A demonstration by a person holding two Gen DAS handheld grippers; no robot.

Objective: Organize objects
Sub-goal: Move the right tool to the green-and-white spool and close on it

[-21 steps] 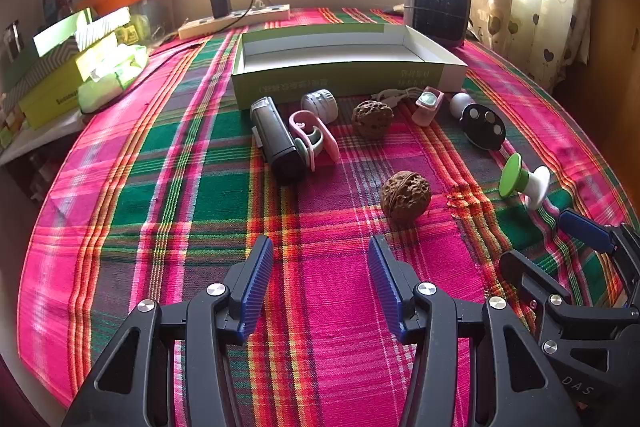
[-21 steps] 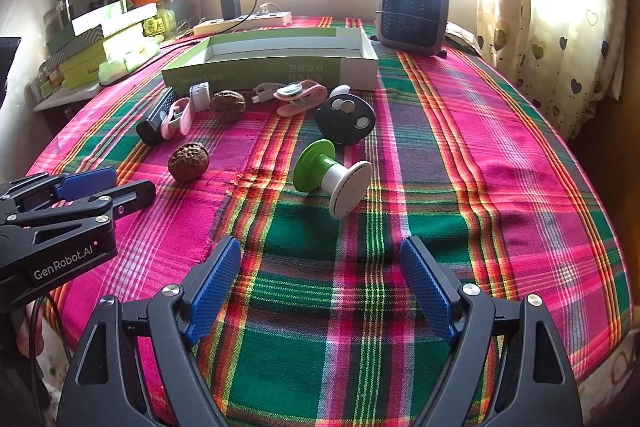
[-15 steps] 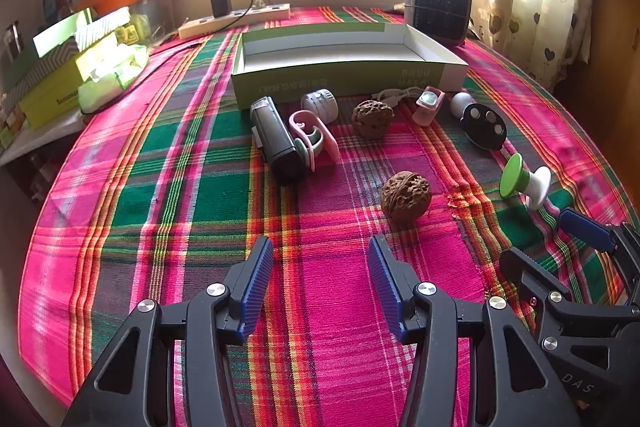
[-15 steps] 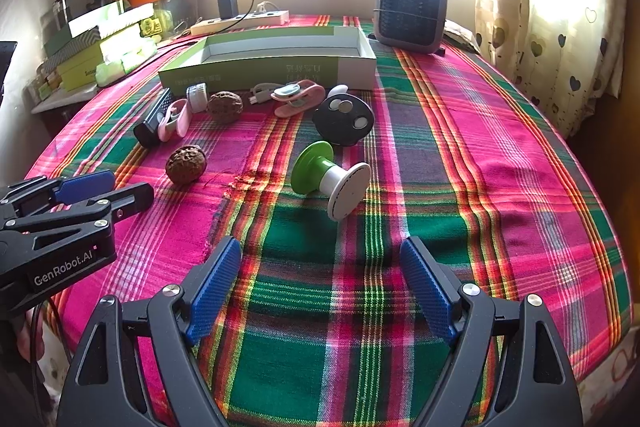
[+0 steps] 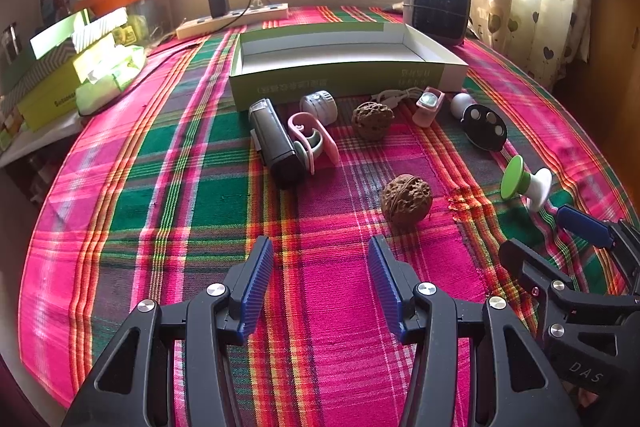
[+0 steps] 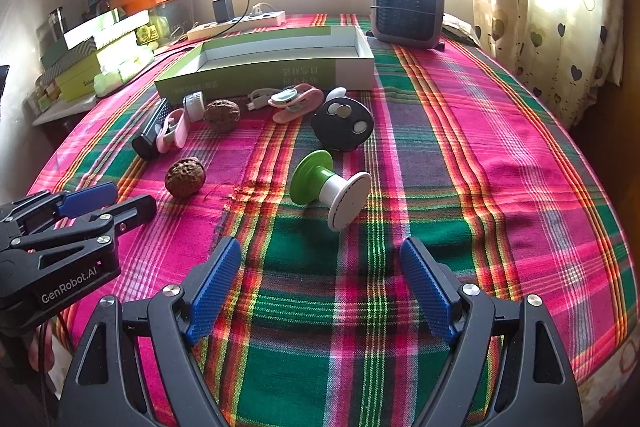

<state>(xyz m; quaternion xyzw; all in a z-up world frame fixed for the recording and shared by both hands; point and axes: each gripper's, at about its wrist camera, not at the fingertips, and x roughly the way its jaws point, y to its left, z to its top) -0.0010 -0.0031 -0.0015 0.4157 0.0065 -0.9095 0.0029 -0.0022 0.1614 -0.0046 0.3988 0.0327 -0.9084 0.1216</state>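
"GenRobot.AI" is printed in white on the black body of the left gripper [image 6: 104,203], as seen from the right wrist; "DAS" is read on the right gripper [image 5: 552,239] in the left wrist view. Each gripper's fingers [image 5: 256,287] are black plastic with ribbed blue pads, and both pairs are spread wide with nothing between them, above a plaid woven cloth [image 5: 140,211] of pink, green and orange that covers the bench.

The things to be organized lie loose on the cloth, just in front of a shallow card tray [image 5: 348,83], green outside and white inside, whose printed characters are too small to be read. Two wrinkled brown walnuts [image 5: 406,200] are shown, one near the left fingers, the other [image 5: 372,120] close to the tray. A green-and-white spool [image 6: 330,187] lies on its side just ahead of the right fingers. A black oblong device [image 5: 276,147] touches a pink clip [image 5: 312,143]; a black oval disc [image 6: 342,125] with three round metal studs lies beyond the spool. A grilled grey heater [image 6: 408,9] stands behind the tray.
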